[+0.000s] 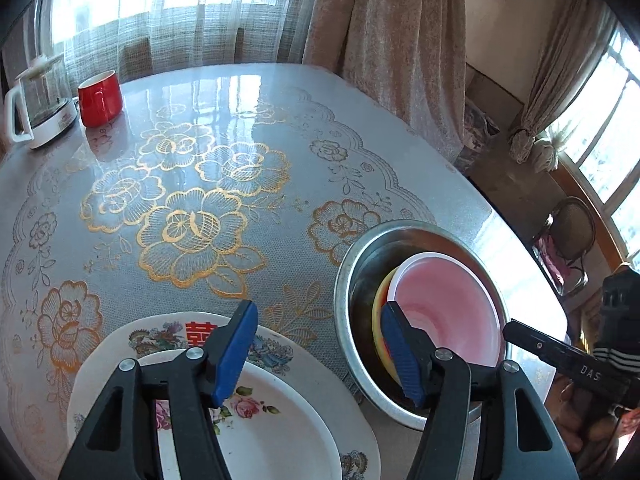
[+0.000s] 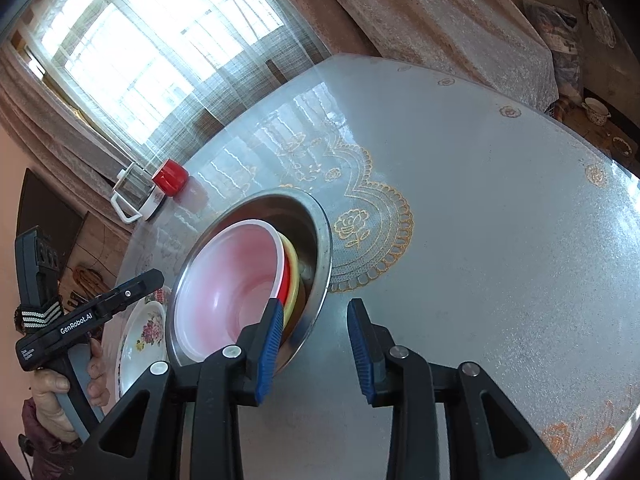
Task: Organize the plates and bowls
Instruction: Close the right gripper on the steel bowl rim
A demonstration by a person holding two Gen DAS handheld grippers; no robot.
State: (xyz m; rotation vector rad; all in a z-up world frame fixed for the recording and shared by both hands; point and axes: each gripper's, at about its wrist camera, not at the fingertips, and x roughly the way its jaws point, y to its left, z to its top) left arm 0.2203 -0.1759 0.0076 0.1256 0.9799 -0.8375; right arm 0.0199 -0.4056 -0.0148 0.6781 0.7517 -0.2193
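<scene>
Red mug (image 1: 100,98) and glass kettle (image 1: 38,100) stand at the table's (image 1: 260,112) far edge. Both grippers, left (image 1: 320,352) and right (image 2: 316,354), gape empty beside the steel basin (image 1: 348,264) holding the pink bowl (image 1: 444,308); stacked plates (image 1: 280,440) lie under the left.

I was in a home dining rm: round table (image 1: 280,120) w/ gold-flower lace cloth under glass, sheer window curtains (image 1: 160,12) plus heavy pink drapes (image 1: 400,40), glass kettle (image 1: 40,100) & red mug (image 1: 100,98) at table's far edge.
</scene>
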